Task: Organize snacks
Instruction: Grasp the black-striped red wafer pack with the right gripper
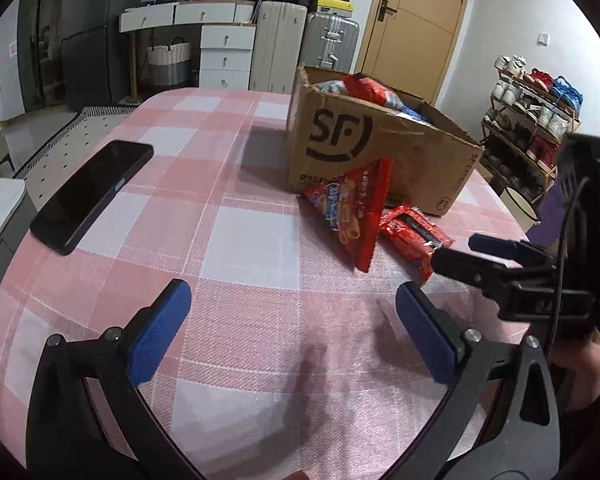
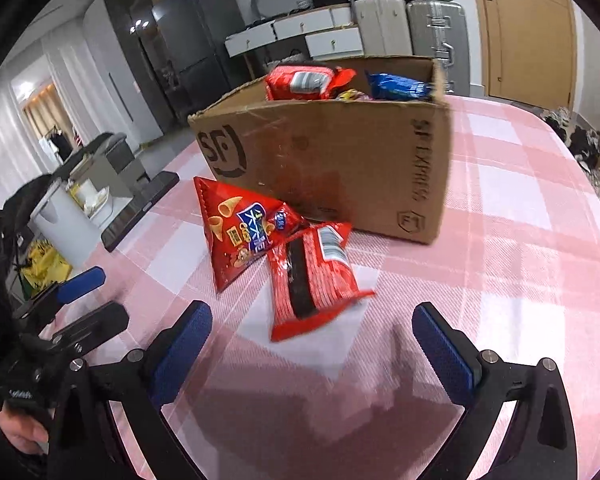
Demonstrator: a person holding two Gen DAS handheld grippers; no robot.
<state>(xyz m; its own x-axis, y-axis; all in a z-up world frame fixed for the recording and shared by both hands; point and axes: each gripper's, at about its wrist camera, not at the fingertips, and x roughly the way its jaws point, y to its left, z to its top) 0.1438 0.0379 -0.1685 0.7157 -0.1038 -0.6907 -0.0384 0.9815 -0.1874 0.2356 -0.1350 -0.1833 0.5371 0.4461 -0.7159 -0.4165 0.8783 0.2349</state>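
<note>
my left gripper [image 1: 293,330] hovers low over the pink checked tablecloth [image 1: 240,240] with its blue-padded fingers spread wide and nothing between them. my right gripper [image 2: 312,346] is the same: fingers wide apart, empty, just above the cloth at the near edge of the table.

the snacks still out lie in front of me, near the middle of the table. a red triangular chips bag [image 2: 240,236] sits on the cloth, its far side right against the cardboard box [image 2: 340,160]. just to its right a flat red wafer packet [image 2: 312,280] lies lengthwise, its far end tucked under the edge of the chips bag, its near end pointing at the gap between my right fingers. from the left wrist view the same packet [image 1: 414,236] lies close to my right tool's fingertips, though i cannot tell if they touch.

the box, printed sf, stands on the far right part of the table, open on top, with a red pack [image 2: 304,82] and a blue pack [image 2: 398,86] poking above its rim.

a black phone [image 1: 94,194] lies face up at the table's left edge, well apart from the snacks.
</note>
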